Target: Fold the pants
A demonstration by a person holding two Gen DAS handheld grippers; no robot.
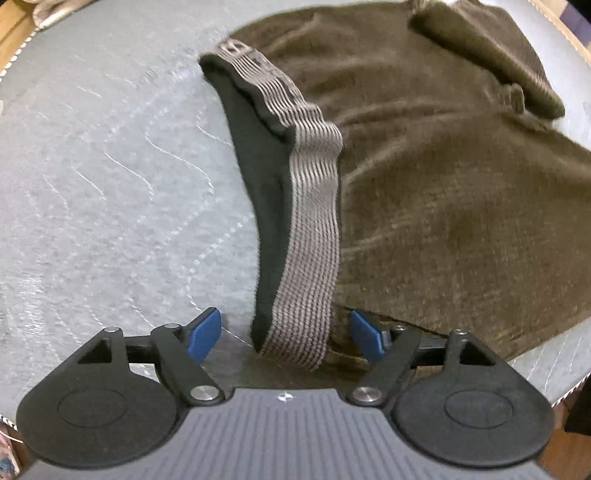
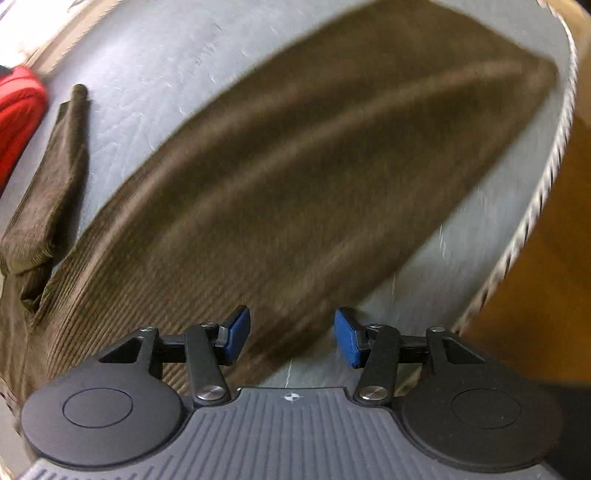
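Brown corduroy pants (image 1: 424, 166) lie on a grey quilted surface (image 1: 110, 184). Their striped grey elastic waistband (image 1: 310, 229) stands open, showing the black lining. My left gripper (image 1: 286, 334) is open, its blue pads either side of the waistband's near end, not closed on it. In the right wrist view a long pant leg (image 2: 295, 184) stretches away to the upper right, blurred. The other leg (image 2: 51, 177) lies at the left. My right gripper (image 2: 291, 338) is open over the near edge of the leg.
The grey surface's stitched edge (image 2: 546, 177) runs down the right side, with an orange-brown floor (image 2: 546, 277) beyond it. A red item (image 2: 18, 110) lies at the far left. A pale cloth (image 1: 59, 11) sits at the far upper left.
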